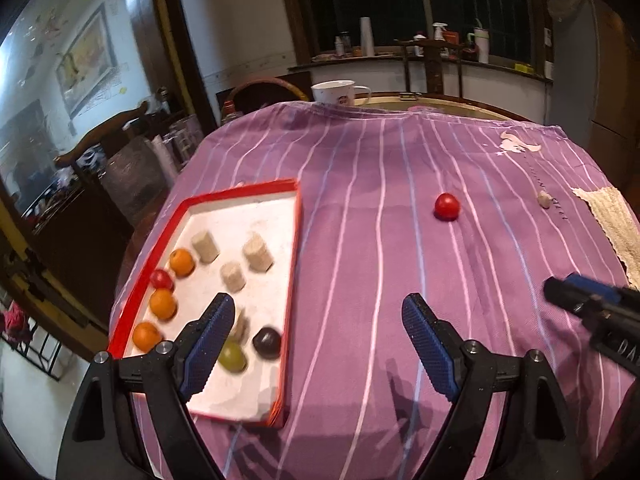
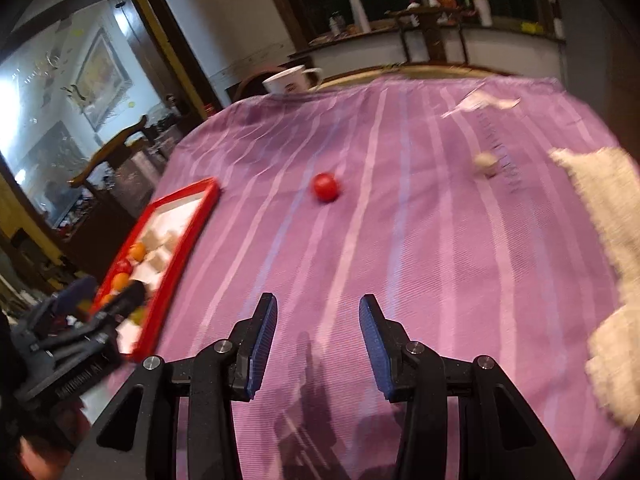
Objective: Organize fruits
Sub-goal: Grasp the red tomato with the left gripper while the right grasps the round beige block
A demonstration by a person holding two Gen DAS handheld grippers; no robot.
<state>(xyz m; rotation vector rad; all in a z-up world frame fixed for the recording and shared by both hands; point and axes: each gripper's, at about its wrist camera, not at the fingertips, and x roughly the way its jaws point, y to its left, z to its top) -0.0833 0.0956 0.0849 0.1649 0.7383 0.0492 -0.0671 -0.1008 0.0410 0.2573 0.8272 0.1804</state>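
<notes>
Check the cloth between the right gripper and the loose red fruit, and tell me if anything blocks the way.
Nothing visible does. The right gripper is open and empty, and only bare purple striped cloth lies between it and the red fruit. The small pale object and the towel sit off to the right, clear of that line.

Both wrist views angled down, sharing tablecloth (image 1: 360,240)

The cloth (image 1: 360,240) is matt woven fabric, lightly creased. At its 9 o'clock, the tray (image 1: 160,240) looks like glossy card. The tomato (image 1: 447,207) is smooth and shiny. At 3 o'clock, the towel (image 2: 612,240) looks rough and nubbly. At 12, the cup (image 1: 334,92) looks glazed.
</notes>
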